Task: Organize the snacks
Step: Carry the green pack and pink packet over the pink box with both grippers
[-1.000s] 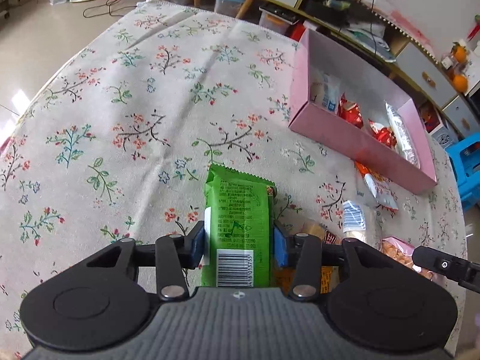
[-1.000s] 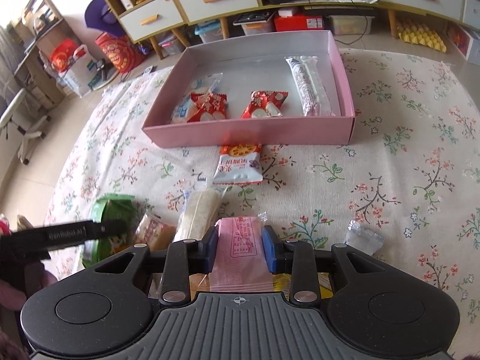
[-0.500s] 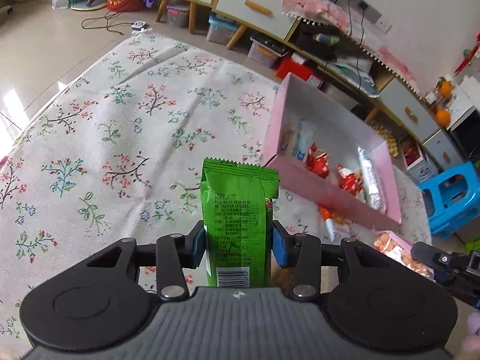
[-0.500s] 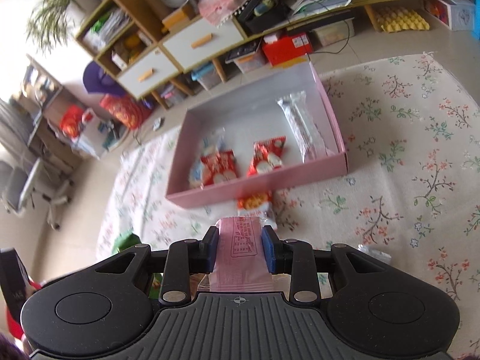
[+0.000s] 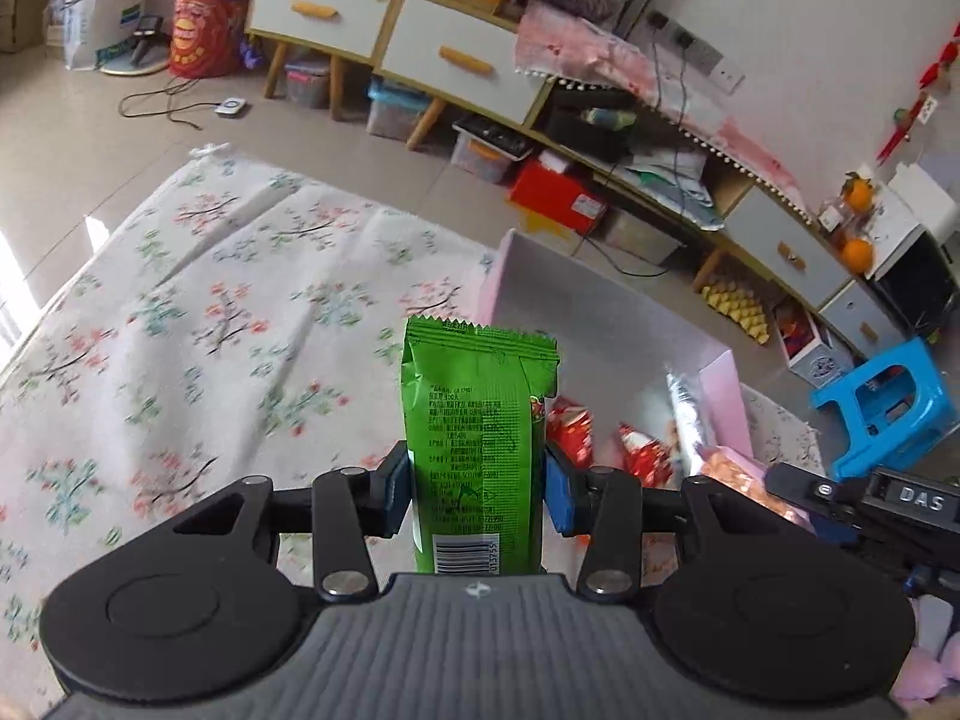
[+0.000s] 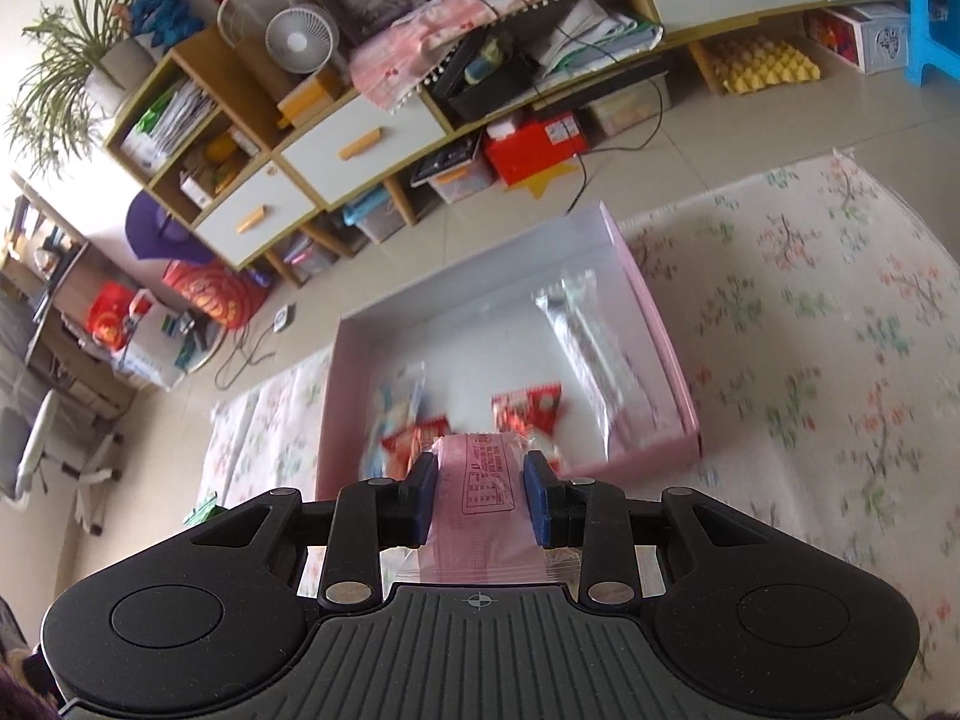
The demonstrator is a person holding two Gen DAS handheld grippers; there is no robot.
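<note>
left gripper clamped a green foil snack packet, right gripper a pink plastic snack packet; best released low inside the pink cardboard box.

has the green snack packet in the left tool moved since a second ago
Yes. The green snack packet, shut in the left tool, has risen off the floral cloth and moved toward the pink box.

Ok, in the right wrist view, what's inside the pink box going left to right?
Pale blue packet → red packet → second red packet → long silver packet, all in the pink box.
</note>
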